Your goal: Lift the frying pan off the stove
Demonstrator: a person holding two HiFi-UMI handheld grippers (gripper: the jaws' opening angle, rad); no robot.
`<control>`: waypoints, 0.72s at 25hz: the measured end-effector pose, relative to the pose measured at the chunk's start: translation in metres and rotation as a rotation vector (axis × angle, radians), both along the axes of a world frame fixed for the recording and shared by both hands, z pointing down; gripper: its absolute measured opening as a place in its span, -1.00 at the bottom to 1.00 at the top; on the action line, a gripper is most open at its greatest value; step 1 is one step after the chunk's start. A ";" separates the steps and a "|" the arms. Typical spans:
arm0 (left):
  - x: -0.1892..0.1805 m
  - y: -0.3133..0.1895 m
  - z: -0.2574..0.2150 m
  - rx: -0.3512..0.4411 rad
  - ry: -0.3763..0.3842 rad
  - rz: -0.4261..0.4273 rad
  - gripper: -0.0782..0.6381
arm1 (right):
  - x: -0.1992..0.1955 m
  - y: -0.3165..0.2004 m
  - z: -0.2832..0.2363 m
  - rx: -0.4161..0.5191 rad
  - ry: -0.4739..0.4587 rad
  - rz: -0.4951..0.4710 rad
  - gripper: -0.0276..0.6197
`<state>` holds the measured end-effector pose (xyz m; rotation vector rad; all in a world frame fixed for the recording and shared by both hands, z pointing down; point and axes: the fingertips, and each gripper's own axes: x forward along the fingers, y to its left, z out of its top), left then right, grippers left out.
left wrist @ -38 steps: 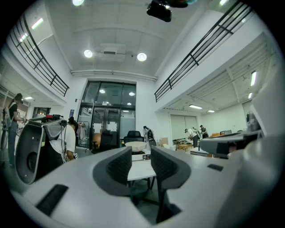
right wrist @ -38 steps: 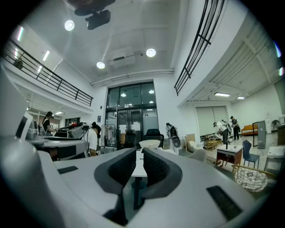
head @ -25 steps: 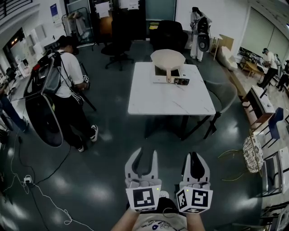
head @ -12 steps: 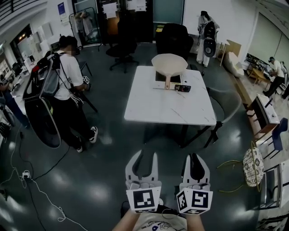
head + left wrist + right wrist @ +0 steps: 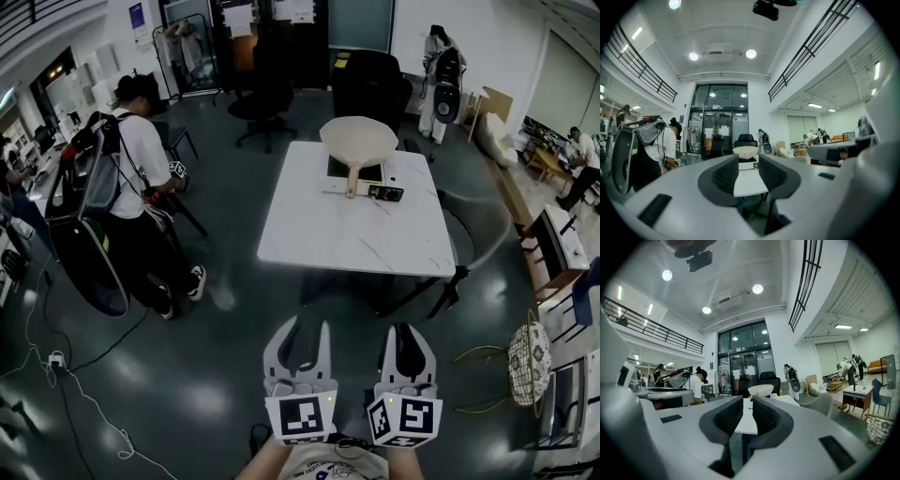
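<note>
I see a cream round frying pan (image 5: pixel 357 139), a white faintly veined stone table (image 5: pixel 347 234), a dark glossy teal floor (image 5: pixel 225 375), and my pale grey left gripper (image 5: pixel 306 328) and right gripper (image 5: pixel 405 330), each bearing black-and-white square-patterned marker cubes (image 5: pixel 300 417).

head view: overhead, steeply down, table (image 5: pixel 352 234) far at upper centre | both gripper views: low, level, facing it from afar | shared: table, frying pan (image 5: pixel 358 139)
</note>
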<state>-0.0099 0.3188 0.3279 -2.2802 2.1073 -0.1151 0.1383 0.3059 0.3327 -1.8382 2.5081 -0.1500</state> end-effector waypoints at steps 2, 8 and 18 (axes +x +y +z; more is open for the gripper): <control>-0.003 -0.014 0.000 -0.008 0.014 -0.008 -0.40 | -0.003 -0.014 0.001 -0.005 0.000 -0.004 -0.73; -0.013 -0.067 -0.004 -0.014 0.031 -0.003 -0.40 | -0.012 -0.065 -0.001 -0.008 -0.002 -0.001 -0.73; -0.038 -0.165 -0.010 -0.006 0.011 0.059 -0.40 | -0.038 -0.154 -0.009 -0.007 0.018 0.047 -0.73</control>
